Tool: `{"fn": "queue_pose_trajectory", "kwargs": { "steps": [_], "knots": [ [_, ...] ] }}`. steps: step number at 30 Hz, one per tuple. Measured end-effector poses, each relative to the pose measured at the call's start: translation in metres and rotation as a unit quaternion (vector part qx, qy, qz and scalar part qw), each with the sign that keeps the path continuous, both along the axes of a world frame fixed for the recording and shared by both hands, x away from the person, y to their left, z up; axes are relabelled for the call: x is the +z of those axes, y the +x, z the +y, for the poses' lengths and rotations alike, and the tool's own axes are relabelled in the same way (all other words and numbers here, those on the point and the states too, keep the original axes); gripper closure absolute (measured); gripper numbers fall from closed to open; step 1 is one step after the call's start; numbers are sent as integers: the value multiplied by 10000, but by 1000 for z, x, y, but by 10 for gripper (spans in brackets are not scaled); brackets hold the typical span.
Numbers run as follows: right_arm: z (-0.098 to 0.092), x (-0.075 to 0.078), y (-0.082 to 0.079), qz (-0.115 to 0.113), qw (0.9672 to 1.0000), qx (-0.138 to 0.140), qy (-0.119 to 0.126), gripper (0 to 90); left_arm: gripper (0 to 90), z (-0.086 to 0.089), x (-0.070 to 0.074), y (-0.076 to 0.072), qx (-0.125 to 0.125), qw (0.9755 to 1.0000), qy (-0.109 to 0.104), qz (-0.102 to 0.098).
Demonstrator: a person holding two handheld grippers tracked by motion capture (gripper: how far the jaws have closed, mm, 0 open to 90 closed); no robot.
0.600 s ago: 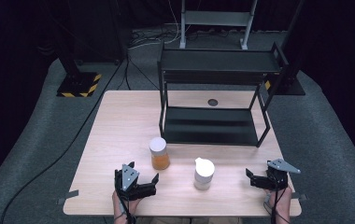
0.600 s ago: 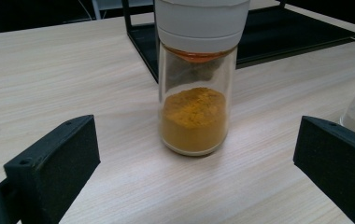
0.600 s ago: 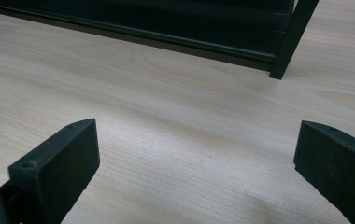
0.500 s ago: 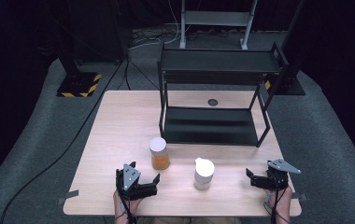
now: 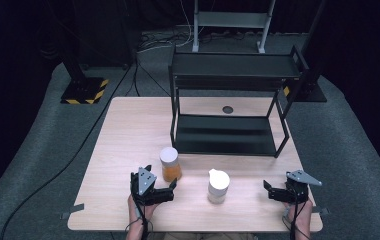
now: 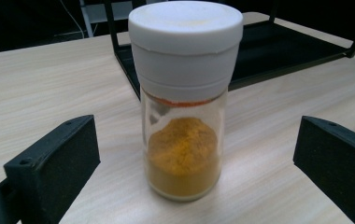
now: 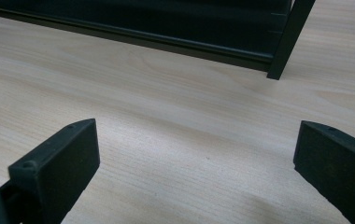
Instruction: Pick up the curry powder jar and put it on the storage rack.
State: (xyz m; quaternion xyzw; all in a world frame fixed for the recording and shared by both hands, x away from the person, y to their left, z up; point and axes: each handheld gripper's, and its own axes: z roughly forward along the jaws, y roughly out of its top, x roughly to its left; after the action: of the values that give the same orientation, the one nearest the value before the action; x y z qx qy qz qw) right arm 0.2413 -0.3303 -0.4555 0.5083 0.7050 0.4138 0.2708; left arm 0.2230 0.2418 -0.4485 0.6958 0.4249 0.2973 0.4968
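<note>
Orange powder catches the eye from the high view: the spice jar stands upright on the tabletop, just ahead and a touch to the right of the left gripper, whose jaws gape wide with nothing between them. A white bottle stands just to the jar's right, and the black rack rises close behind, so the approach lane is narrow. Far off on the right, the right gripper sits wide open near the tabletop's corner; clearly the left hand is nearer.

Over to the left gripper view: jar dead centre, long axis vertical, white cap up, free wood on both flanks.

Right gripper view: bare wood ahead, the rack's leg beyond, jaws spread and empty.
</note>
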Motion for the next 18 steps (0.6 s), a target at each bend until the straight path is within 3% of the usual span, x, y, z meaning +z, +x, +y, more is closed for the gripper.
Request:
{"fn": "queue_pose_trajectory", "kwargs": {
  "steps": [6,18],
  "knots": [
    [-1,0,1,21,10000,22,9,0,0,-4,-4,14,58,9996,-288,-1],
    [-1,1,2,47,10000,51,14,0,0,-16,-2,37,25,9995,-296,-122]
  ]
}}
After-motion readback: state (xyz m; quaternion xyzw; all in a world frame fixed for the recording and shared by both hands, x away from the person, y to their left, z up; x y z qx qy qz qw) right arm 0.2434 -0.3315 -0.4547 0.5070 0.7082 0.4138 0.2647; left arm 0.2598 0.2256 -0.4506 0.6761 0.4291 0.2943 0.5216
